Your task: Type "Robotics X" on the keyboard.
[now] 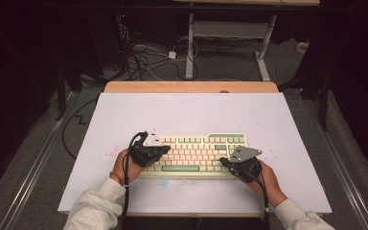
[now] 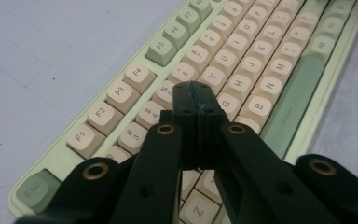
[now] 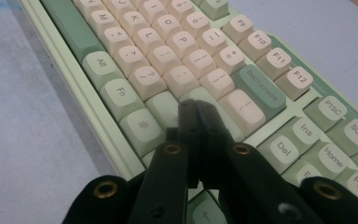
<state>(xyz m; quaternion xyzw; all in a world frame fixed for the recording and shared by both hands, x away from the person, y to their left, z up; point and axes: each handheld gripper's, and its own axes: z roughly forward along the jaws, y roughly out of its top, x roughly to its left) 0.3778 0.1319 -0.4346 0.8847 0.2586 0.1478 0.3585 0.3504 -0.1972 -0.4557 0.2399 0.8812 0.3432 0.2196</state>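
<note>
In the high view, a cream-and-green keyboard [image 1: 199, 154] lies on the white table [image 1: 191, 115], towards its near edge; the left gripper [image 1: 159, 152] hangs over the keyboard's left end and the right gripper [image 1: 226, 162] over its right part, near the front edge, each held in a hand coming in from below. In the left gripper view, that gripper [image 2: 196, 88] has its jaws pressed flat together with nothing between them, the tips poised above the keyboard [image 2: 242, 70] around the number and upper letter rows (just past the 4 key). In the right gripper view, the right gripper [image 3: 195, 106] is likewise closed and empty, its tips above the keyboard [image 3: 177, 60] beside the green Backspace key [image 3: 261, 91].
</note>
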